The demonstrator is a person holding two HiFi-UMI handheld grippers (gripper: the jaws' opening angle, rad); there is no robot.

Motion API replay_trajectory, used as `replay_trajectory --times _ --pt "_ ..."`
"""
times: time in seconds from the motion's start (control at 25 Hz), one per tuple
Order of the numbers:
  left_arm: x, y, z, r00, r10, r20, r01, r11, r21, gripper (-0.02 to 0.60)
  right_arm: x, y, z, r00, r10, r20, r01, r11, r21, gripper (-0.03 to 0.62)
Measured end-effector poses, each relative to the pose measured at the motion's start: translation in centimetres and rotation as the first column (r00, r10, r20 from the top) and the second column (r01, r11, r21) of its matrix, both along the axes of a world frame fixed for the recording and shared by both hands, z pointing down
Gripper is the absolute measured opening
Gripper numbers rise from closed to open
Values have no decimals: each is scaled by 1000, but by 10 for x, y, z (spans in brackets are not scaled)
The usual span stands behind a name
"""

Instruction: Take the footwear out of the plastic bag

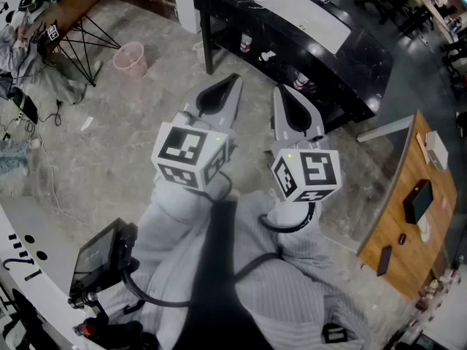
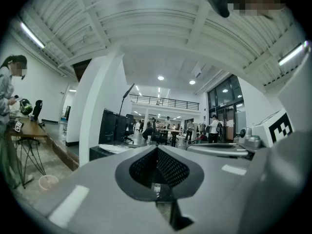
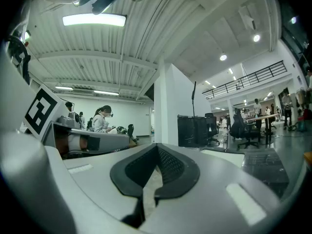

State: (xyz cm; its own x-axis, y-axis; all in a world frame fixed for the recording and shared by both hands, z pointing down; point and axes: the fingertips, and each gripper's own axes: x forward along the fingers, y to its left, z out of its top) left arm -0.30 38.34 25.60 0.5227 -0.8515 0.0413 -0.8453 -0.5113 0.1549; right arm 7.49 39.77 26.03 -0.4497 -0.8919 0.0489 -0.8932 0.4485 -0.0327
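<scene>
No plastic bag and no footwear shows in any view. In the head view my left gripper point(image 1: 230, 80) and right gripper point(image 1: 280, 90) are held side by side close to the body, both pointing forward over the grey floor. Each has its jaws pressed together with nothing between them. The left gripper view looks along the closed left gripper point(image 2: 157, 148) into a big hall, level or tilted up. The right gripper view shows the closed right gripper point(image 3: 157, 147) the same way, with the left gripper's marker cube point(image 3: 41, 108) beside it.
A long black desk point(image 1: 306, 28) stands just ahead. A pink bin point(image 1: 130, 58) sits on the floor at the left, near a folding stand point(image 1: 80, 28) and cables. A wooden table point(image 1: 405, 217) with small items is at the right. People stand far off in the hall.
</scene>
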Motion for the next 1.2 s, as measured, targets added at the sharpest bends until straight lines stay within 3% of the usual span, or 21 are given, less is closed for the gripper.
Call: replay_trajectory --times 0.52,0.88,1.2 --pt "2 1 3 1000 -8 -3 8 1000 -12 0 4 1 0 1000 19 0 -19 1000 -2 12" --pt "13 -6 12 999 -40 3 40 998 -39 1 14 -6 7 1000 -30 -1 30 999 -36 12" --pt "12 -62 37 997 -80 7 80 994 -77 2 20 -64 32 997 -66 25 68 995 -74 14"
